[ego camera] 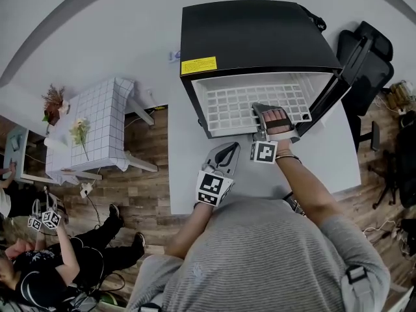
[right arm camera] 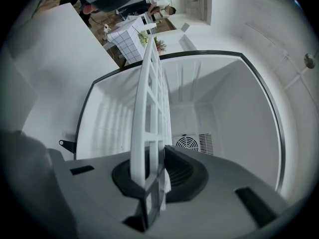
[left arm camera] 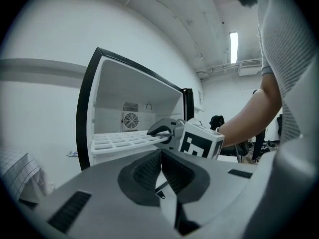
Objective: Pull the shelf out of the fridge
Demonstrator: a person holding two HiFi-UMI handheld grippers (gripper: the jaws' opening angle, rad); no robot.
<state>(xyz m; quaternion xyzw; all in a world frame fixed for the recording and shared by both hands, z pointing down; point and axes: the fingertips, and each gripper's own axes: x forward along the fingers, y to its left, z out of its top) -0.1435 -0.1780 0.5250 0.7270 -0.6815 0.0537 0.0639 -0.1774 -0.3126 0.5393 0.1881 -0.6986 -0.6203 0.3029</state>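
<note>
A black mini fridge [ego camera: 253,31] stands on a white table [ego camera: 188,174], its door [ego camera: 341,77] swung open to the right. The white grid shelf [ego camera: 244,106] sticks partway out of the fridge's front. My right gripper [ego camera: 265,111] is shut on the shelf's front edge, right of centre. In the right gripper view the shelf [right arm camera: 149,108] runs edge-on between the pads, and the gripper [right arm camera: 152,176] clamps it. My left gripper [ego camera: 229,149] hovers over the table just short of the shelf. It is shut [left arm camera: 160,156] with nothing held, facing the fridge [left arm camera: 94,108] and the shelf [left arm camera: 122,139].
A black office chair [ego camera: 374,51] stands right of the open door. A small table with a checked cloth [ego camera: 104,122] and flowers is at the left. A person [ego camera: 52,265] sits on the wooden floor at lower left.
</note>
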